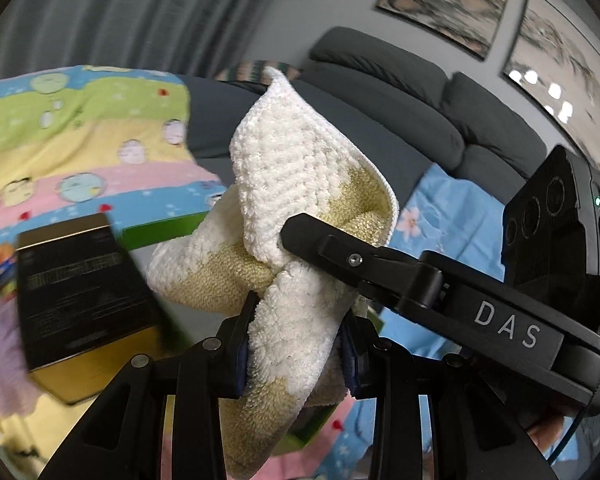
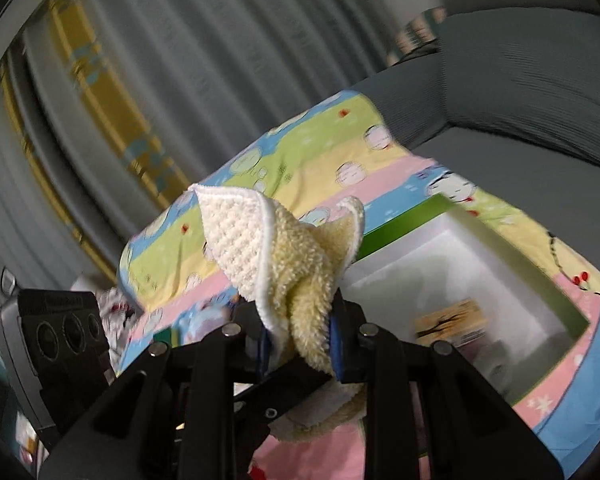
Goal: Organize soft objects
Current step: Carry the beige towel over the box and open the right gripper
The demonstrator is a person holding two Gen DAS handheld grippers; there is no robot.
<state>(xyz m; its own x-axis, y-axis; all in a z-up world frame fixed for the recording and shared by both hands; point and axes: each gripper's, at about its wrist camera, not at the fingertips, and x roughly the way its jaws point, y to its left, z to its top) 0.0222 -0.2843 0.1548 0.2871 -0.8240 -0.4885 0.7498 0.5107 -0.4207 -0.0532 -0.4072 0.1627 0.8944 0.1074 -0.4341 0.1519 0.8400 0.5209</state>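
A cream and yellow terry cloth is held in the air between both grippers. My left gripper is shut on one bunched part of it. My right gripper is shut on another part of the same cloth; its finger reaches in from the right in the left wrist view. Below lies an open green box with a white inside on a colourful cartoon blanket. A pale purple fluffy thing shows blurred at the far left.
A black and gold box stands at the left by the green box. A grey sofa lies behind, with a blue flowered cloth on its seat. Grey curtains hang behind. Framed pictures hang on the wall.
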